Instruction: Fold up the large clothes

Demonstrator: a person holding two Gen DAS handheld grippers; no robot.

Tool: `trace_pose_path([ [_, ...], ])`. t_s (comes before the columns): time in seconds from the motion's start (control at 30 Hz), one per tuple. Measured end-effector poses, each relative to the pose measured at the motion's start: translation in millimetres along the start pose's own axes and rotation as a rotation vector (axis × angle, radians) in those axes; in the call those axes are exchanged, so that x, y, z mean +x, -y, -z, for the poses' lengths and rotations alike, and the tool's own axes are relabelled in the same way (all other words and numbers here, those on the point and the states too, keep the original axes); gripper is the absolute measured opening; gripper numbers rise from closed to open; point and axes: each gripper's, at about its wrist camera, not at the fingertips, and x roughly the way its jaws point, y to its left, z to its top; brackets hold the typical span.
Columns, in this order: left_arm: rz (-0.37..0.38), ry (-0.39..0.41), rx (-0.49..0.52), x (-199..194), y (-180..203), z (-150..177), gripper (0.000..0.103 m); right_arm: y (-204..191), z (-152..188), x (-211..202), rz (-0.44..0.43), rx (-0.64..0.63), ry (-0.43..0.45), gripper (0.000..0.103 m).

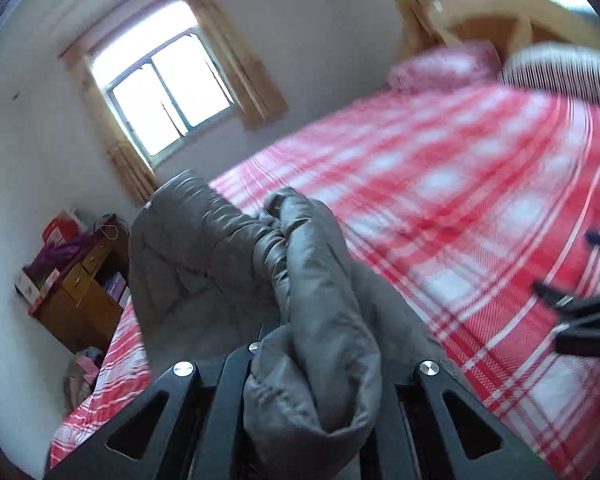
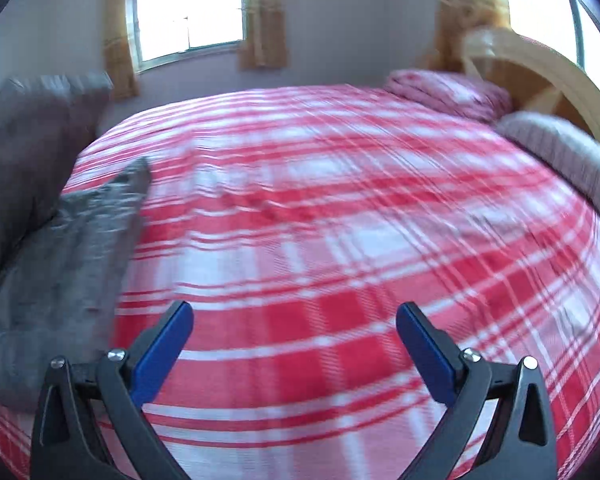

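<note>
A grey padded jacket [image 1: 220, 252] is lifted above the bed with the red and white checked cover [image 1: 460, 184]. My left gripper [image 1: 312, 344] is shut on a bunched fold of the jacket, which hides its fingertips. In the right wrist view the jacket [image 2: 52, 264] hangs at the left, its lower part resting on the bed cover [image 2: 340, 208]. My right gripper [image 2: 294, 316] is open and empty above the cover, to the right of the jacket; it also shows at the right edge of the left wrist view [image 1: 584, 316].
Pink pillows [image 2: 444, 92] and a striped pillow [image 2: 564, 156] lie at the wooden headboard [image 2: 540, 76]. A wooden cabinet [image 1: 80, 292] with boxes stands beside the bed by the wall. A curtained window [image 2: 188, 12] is beyond the bed.
</note>
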Motion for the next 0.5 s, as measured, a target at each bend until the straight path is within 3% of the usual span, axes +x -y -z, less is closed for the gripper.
trace_pose_path([
  [0.13, -0.035, -0.019, 0.069, 18.5, 28.5, 11.0, 0.017, 18.5, 11.2, 6.8, -0.023, 0.042, -0.036, 0.103],
  [0.23, -0.023, -0.021, 0.084, 2.9, 32.1, 6.7, 0.042, 21.2, 12.0, 5.5, -0.041, 0.071, -0.046, 0.103],
  [0.33, -0.008, 0.068, 0.079, -43.6, 24.5, -2.4, 0.063, 18.5, 9.6, 10.1, -0.057, 0.058, -0.064, 0.103],
  [0.4, 0.007, 0.144, 0.073, -75.2, 17.4, -6.3, 0.093, 19.7, 8.4, 10.1, -0.059, 0.058, -0.064, 0.103],
  [0.5, -0.008, 0.236, 0.007, -111.0, -16.1, -6.6, 0.096, 23.2, 2.2, 11.3, -0.039, 0.056, -0.049, 0.096],
])
